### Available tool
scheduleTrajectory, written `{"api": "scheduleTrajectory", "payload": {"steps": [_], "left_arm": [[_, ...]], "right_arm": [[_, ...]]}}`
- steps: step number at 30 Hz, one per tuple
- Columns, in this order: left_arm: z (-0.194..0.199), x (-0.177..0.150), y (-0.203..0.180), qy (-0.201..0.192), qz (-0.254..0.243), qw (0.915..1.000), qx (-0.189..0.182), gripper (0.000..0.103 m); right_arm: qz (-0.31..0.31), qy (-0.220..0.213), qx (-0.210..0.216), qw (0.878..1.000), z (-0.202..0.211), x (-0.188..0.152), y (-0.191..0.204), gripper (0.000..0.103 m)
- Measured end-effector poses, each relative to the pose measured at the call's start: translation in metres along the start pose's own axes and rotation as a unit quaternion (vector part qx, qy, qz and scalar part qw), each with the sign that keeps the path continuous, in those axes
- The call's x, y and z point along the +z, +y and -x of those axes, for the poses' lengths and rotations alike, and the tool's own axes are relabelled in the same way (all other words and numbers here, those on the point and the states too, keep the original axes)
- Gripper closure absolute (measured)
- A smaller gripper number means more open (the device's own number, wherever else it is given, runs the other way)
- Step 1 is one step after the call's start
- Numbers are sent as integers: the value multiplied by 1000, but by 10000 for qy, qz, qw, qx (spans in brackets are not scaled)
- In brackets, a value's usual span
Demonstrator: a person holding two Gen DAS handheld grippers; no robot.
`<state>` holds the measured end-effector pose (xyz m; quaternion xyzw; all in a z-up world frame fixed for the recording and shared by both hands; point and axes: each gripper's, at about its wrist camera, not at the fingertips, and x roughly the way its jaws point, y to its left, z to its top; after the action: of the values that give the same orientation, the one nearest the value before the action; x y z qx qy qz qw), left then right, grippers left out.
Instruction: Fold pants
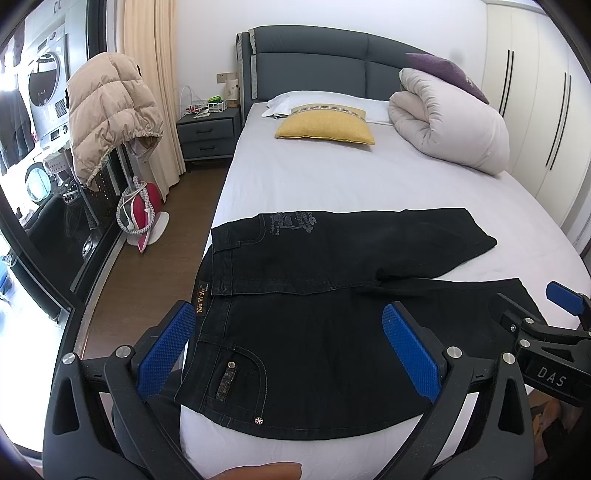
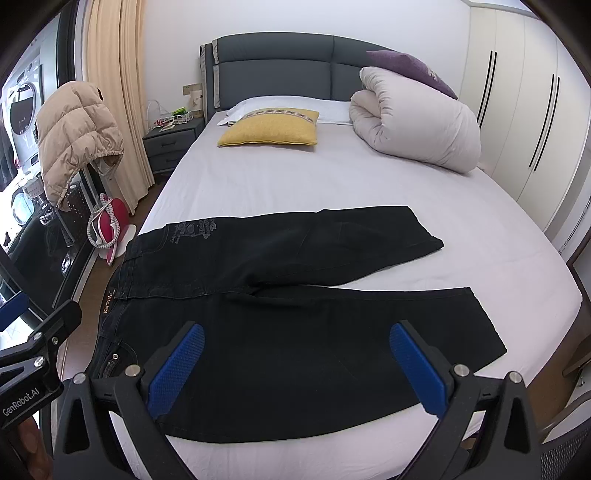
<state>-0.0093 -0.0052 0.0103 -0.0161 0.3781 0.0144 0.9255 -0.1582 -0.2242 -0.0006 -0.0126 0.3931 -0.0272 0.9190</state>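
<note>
You face a grey padded headboard [image 2: 280, 62] against a white wall [image 2: 295, 18], cream curtains [image 2: 110, 92] left, white wardrobe doors [image 2: 524, 110] right, brown wood floor [image 1: 147, 266].

One pants [image 2: 280, 314]; two hand-held grippers [image 1: 291, 350] [image 2: 295, 369]; perhaps three pillows [image 2: 271, 129].

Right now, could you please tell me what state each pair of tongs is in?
Left tongs: open, holding nothing, above the waist end of the black pants.
Right tongs: open, holding nothing, above the near pant leg.
</note>
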Motion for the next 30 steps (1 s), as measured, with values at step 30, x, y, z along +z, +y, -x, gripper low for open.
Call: {"api": "scheduleTrajectory", "payload": {"steps": [30], "left_arm": [[0, 2, 1, 18, 13, 10000, 0, 0]], "right_arm": [[-1, 2, 9, 10000, -1, -1, 3, 0]]}}
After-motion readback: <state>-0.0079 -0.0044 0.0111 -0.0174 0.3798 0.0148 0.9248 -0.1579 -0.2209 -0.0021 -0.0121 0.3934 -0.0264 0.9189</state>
